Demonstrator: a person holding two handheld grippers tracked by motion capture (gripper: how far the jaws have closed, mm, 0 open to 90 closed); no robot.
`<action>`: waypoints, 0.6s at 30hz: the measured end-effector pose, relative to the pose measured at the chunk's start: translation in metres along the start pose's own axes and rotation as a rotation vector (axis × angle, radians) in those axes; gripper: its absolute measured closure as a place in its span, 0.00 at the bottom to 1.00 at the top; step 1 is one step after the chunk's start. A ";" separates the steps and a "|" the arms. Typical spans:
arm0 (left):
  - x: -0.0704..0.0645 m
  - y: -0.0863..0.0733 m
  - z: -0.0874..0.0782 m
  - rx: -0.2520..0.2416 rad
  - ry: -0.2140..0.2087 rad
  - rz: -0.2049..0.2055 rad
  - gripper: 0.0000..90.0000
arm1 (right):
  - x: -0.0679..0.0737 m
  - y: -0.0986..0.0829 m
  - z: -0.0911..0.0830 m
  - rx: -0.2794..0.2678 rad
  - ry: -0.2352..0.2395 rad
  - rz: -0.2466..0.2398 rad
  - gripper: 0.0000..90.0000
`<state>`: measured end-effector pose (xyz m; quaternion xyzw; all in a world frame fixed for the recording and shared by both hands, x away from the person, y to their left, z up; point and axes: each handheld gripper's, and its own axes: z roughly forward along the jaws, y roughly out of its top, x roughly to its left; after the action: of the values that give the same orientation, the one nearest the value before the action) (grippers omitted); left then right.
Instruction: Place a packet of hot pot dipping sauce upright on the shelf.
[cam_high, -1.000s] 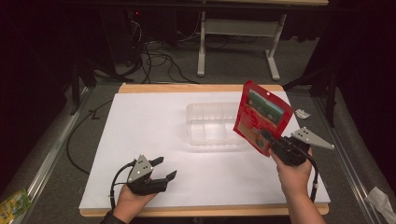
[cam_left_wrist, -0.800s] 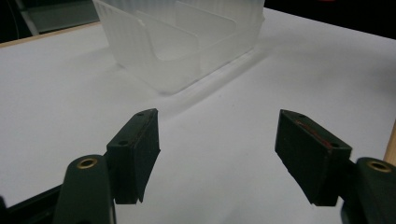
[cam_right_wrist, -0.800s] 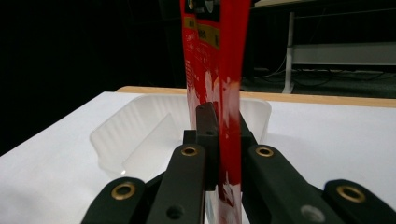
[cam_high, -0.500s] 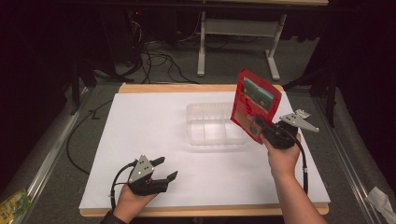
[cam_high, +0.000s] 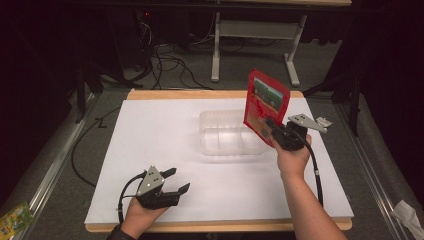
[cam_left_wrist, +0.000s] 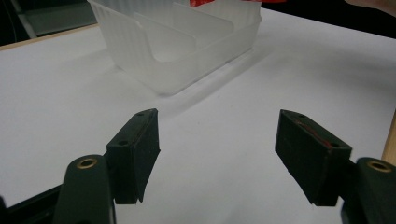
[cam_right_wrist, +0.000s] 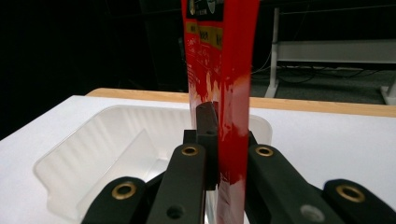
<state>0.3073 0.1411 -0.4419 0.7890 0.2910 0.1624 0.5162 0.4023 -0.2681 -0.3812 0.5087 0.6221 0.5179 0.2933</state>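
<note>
**Red pouch held upright over the tray's right end**

Up in the air, the red pouch (cam_high: 266, 106) stands nearly upright, its printed face turned toward the left of the surface and its top edge leaning slightly away from the person. Its lower part hangs just above the right end of the clear plastic tray (cam_high: 225, 137), though from the high view I cannot tell whether the two touch. The right tool (cam_high: 273, 129) is clamped on the pouch near its bottom edge; in the right gripper view the red film (cam_right_wrist: 219, 84) rises straight up between the two black jaws, which are pressed flat against it from either side. The hand behind it (cam_high: 292, 155) is lifted off the surface, with the cable trailing back along the forearm.

The tray is see-through, ribbed along its walls and split by dividers into compartments (cam_left_wrist: 187, 42). It sits near the middle of the white surface (cam_high: 150, 135), slightly toward the far side.

Well apart from all that, the left tool (cam_high: 176, 181) rests low at the near left of the surface, its jaws spread wide with nothing between them, pointing toward the tray.
</note>
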 end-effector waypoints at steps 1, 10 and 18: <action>0.000 0.000 0.000 0.003 -0.002 0.001 0.35 | 0.001 0.000 0.002 0.000 0.000 0.004 0.99; 0.003 0.000 -0.002 -0.008 0.003 -0.008 0.35 | 0.001 -0.001 0.018 -0.005 -0.024 0.012 0.99; 0.003 0.000 -0.002 -0.002 -0.001 -0.003 0.35 | -0.001 -0.003 0.027 0.001 -0.033 0.020 0.99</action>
<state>0.3087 0.1440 -0.4413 0.7880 0.2920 0.1617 0.5173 0.4253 -0.2594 -0.3922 0.5235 0.6124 0.5120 0.2979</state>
